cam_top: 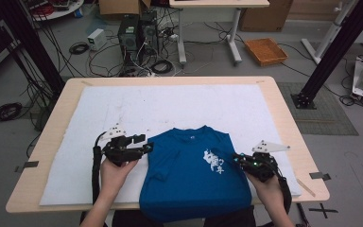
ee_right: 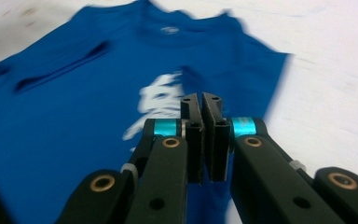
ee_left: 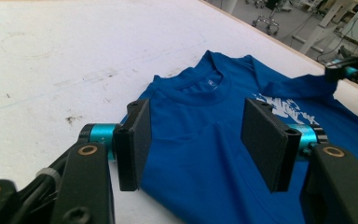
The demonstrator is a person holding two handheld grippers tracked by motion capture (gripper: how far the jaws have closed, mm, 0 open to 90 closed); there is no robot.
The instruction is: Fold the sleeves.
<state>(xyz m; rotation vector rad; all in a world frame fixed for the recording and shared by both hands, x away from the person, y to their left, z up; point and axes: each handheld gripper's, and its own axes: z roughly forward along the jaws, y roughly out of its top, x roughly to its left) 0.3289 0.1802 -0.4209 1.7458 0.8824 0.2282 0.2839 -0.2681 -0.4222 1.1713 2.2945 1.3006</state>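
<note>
A blue T-shirt [cam_top: 189, 175] with a white print lies front up on the white mat, its hem hanging over the near table edge. My left gripper [cam_top: 146, 143] hovers at the shirt's left shoulder, jaws wide open with nothing between them; in the left gripper view [ee_left: 193, 123] the collar shows beyond the pads. My right gripper [cam_top: 238, 160] is at the shirt's right edge with its jaws shut [ee_right: 200, 100]. In the left gripper view the shirt [ee_left: 205, 154] has its fabric peaking up into that far gripper's tip [ee_left: 332, 74]. The right gripper view of the shirt [ee_right: 74, 93] is blurred.
A white mat [cam_top: 123, 113] covers the wooden table [cam_top: 283, 123]. On the floor beyond it are computer towers [cam_top: 137, 33], loose cables, a desk's legs and an orange tray [cam_top: 266, 51]. Black frame posts stand at the left and right.
</note>
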